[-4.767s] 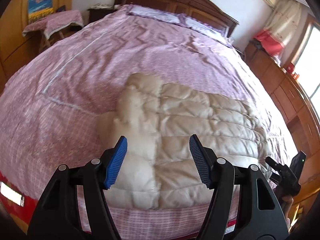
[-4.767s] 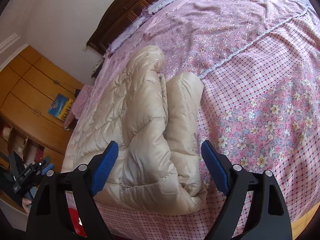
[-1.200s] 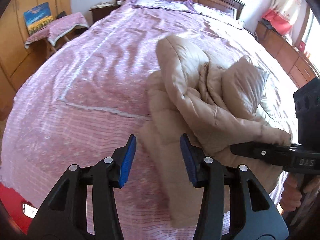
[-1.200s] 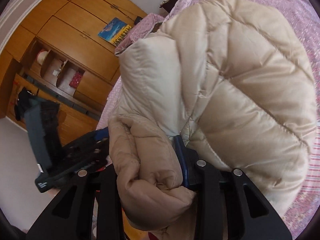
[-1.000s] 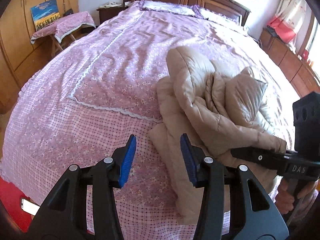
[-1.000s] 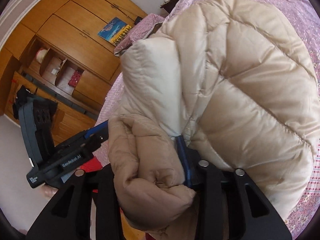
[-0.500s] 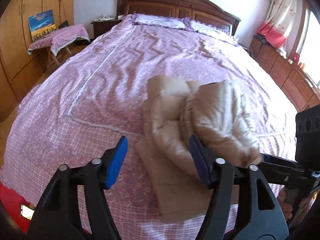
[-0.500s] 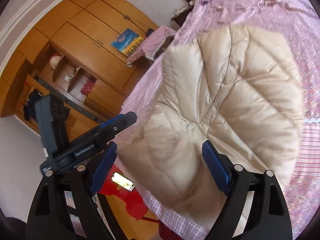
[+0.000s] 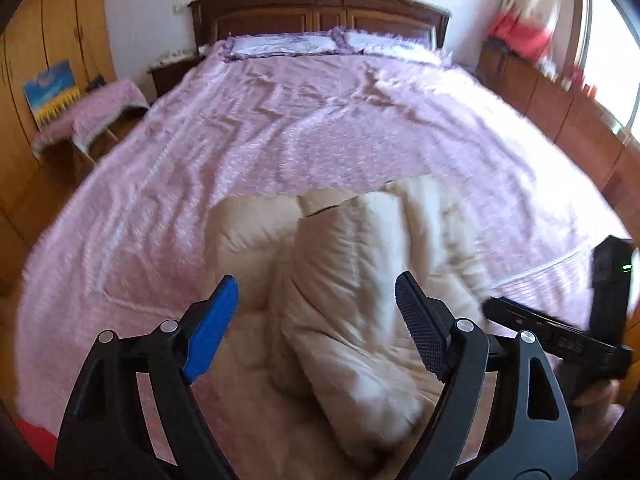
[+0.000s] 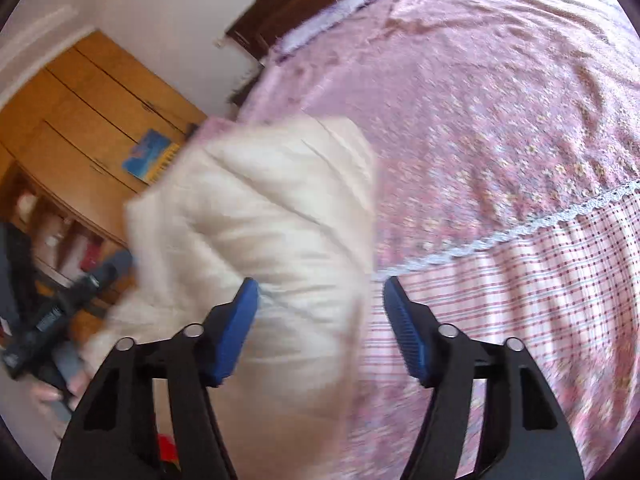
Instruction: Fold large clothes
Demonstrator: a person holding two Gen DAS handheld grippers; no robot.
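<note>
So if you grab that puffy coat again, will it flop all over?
Probably, yes. The puffy coat lies in soft bulging rolls on the bed, so it likely sags and unfolds when lifted. Its quilted padding suggests it is light for its bulk. The shell looks smooth and faintly shiny, so it may slip between the pads.

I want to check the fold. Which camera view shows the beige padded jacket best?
The left wrist view: the beige padded jacket lies whole on the bed, folds visible. The right wrist view shows only one blurred side.
</note>
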